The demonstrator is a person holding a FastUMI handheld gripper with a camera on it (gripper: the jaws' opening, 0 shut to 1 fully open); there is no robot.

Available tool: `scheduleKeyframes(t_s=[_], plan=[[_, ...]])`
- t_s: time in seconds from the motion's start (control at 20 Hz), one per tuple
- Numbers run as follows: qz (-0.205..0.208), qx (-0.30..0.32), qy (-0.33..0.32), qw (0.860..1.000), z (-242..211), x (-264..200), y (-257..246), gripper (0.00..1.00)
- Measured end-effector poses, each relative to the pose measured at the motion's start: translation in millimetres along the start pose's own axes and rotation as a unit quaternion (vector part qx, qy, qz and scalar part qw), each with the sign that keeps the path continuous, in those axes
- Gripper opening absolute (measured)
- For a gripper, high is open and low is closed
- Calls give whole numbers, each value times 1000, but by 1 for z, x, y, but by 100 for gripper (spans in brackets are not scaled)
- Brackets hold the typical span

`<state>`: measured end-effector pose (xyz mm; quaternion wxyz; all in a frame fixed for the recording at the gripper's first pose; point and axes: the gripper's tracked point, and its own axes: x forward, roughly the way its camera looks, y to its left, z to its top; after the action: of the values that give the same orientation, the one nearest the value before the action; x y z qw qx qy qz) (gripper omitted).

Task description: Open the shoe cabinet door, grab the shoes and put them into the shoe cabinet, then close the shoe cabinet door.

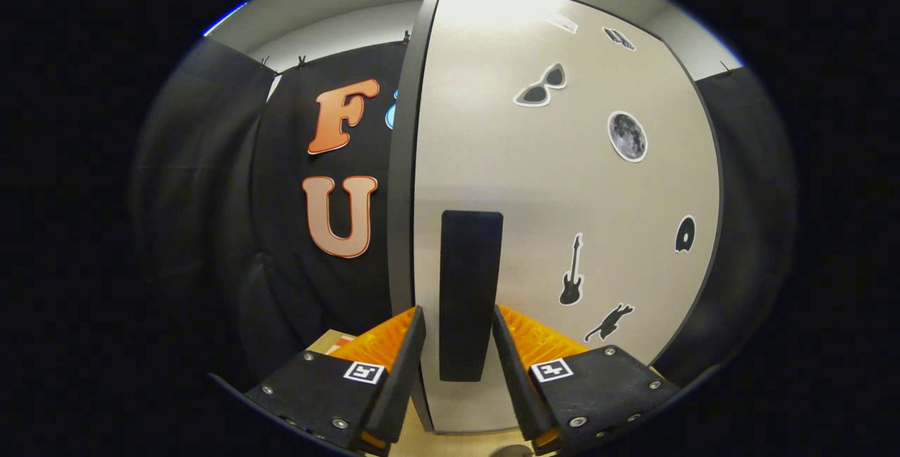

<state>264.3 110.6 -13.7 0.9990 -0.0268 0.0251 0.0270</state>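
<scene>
The gripper at the frame's bottom has dark plates, silver screws and square black-and-white markers, jaws apart.

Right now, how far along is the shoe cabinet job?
Early stage, by the look of it. The cabinet door looks closed or nearly so, so nothing seems done yet. In hand: the gripper is open, its fingers either side of the dark vertical handle, not visibly pressing it. Left: pull the door open, fetch the shoes, put them inside, close up.
</scene>
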Motion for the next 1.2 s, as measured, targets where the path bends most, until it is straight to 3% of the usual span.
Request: scheduleKeyframes(t_s=[0.15,0.4,1.2], plan=[[-11,-5,-4,1000,3,-1,-2,41],[-6,11,-5,1000,2,-1,-3,33],[-16,24,4,1000,0,-68,-24,28]])
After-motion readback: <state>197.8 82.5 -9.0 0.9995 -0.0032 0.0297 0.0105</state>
